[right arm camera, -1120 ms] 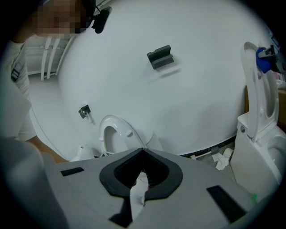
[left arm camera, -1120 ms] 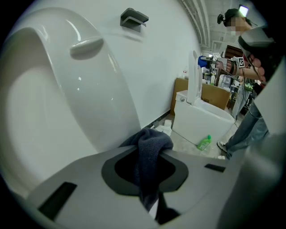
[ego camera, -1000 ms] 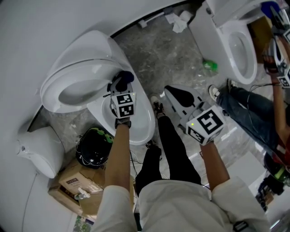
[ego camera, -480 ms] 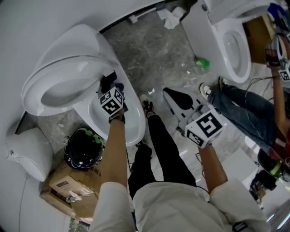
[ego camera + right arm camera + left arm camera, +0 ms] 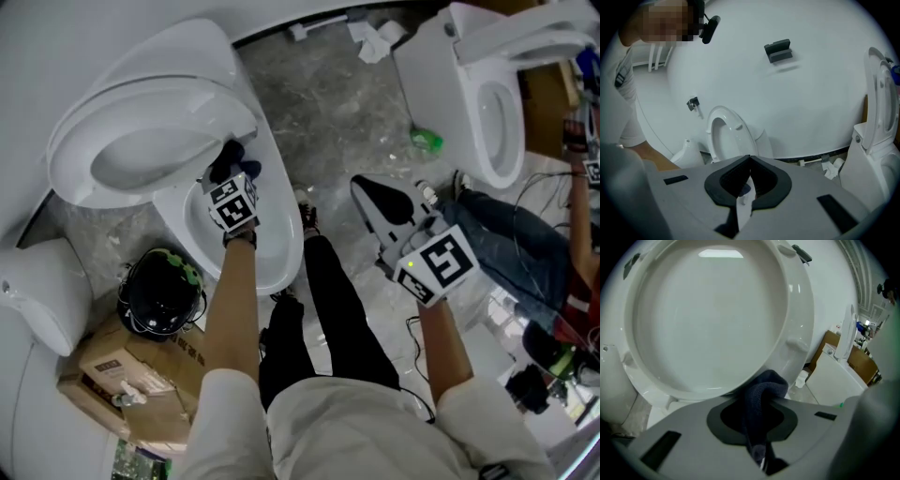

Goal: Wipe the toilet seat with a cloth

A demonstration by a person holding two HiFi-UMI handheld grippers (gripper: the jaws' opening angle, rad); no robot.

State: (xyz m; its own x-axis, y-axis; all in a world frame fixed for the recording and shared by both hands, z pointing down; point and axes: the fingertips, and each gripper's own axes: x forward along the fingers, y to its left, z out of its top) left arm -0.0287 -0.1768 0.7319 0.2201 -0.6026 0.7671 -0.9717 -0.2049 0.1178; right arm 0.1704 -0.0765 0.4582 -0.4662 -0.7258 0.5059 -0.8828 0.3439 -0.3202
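Cool, even light is coming from overhead, and a ceiling lamp is showing as a soft rectangular glare near the top of the upturned toilet seat (image 5: 797, 310). Shadows are falling faint and soft-edged on the grey floor (image 5: 328, 103). Both gripper views are bowing lines hard and darkening to black at their corners, with the near foreground lying out of focus — the dark cloth (image 5: 761, 390) is losing its detail. The head view is looking sharper.

print on the cardboard box (image 5: 150, 361) is unreadable.
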